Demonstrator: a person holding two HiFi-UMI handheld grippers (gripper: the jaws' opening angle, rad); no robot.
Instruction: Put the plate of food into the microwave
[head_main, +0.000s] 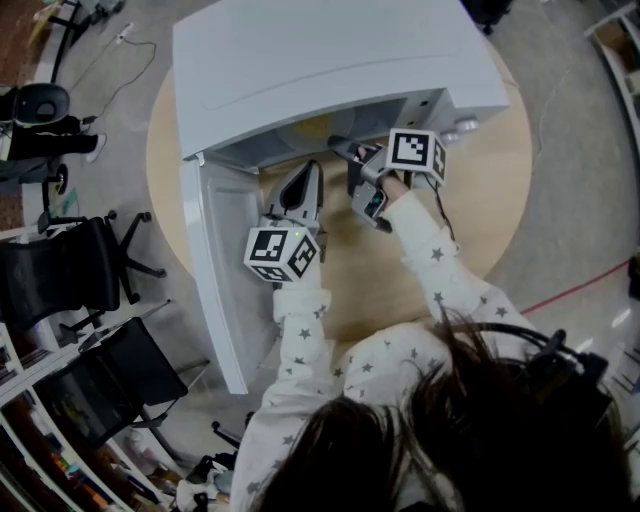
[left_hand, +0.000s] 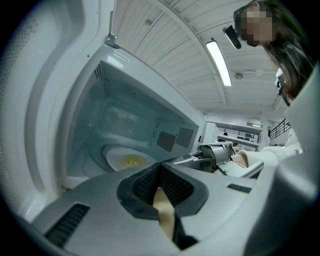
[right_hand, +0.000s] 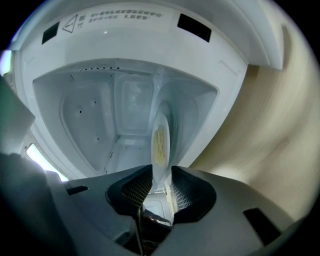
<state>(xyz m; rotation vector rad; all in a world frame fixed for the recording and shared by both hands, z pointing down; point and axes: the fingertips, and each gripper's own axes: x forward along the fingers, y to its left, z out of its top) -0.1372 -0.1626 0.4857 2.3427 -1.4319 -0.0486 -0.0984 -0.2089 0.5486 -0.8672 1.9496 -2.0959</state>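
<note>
Your left gripper (head_main: 308, 172) is shut tight. Its two jaws meet at the tips and there is nothing between them. It sits low in front of the open microwave (head_main: 330, 60), just above the round wooden table (head_main: 420, 290). The microwave door (head_main: 215, 270) hangs wide open on the left side of this gripper.

Look past your left gripper (left_hand: 160, 169) and you see the plate (left_hand: 116, 159). It is white and lies flat on the floor inside the microwave. A little heap of yellow food (left_hand: 132, 161) lies on it.

Next comes your right gripper (head_main: 338, 143). It reaches into the mouth of the microwave, with your hand (head_main: 395, 183) behind it. In the right gripper view its jaws (right_hand: 161, 182) stand apart. The near edge of the plate (right_hand: 161, 150) is in the gap between them, but the jaws do not squeeze it. The yellow food (right_hand: 159, 142) sits just past the jaw tips, further into the microwave.

On the right, the bare table top shows beside the microwave, and the grey floor (head_main: 570, 200) lies beyond it.
</note>
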